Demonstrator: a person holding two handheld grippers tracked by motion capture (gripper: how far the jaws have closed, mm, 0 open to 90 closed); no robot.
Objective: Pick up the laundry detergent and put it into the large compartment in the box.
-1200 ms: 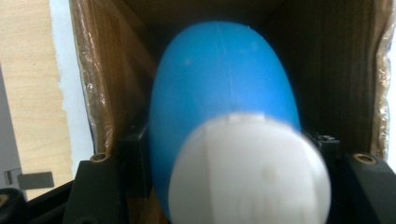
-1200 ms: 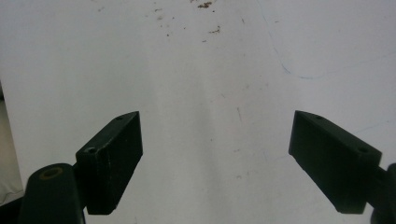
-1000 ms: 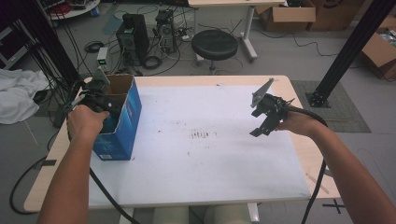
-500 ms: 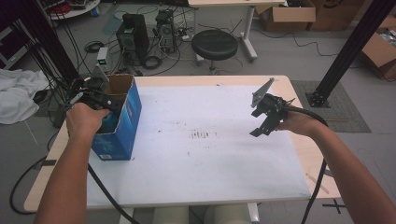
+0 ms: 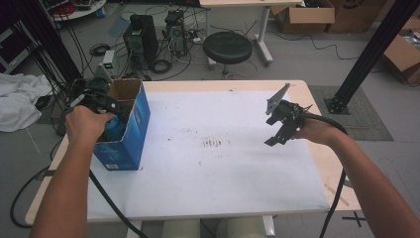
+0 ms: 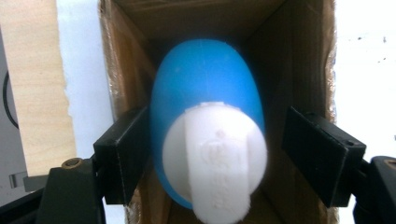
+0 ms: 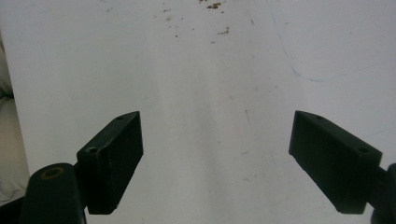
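Blue bottle (image 6: 205,84) inside cardboard box (image 5: 130,130), between left tool (image 6: 215,154) spread jaws, right tool (image 7: 215,158) open above table (image 5: 223,173).

Embossed mark on white cap (image 6: 215,158) too blurred to read, blue box (image 5: 130,130) print illegible

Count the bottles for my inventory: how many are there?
1: a blue bottle inside the box, between the left tool's jaws. The box may hide more.
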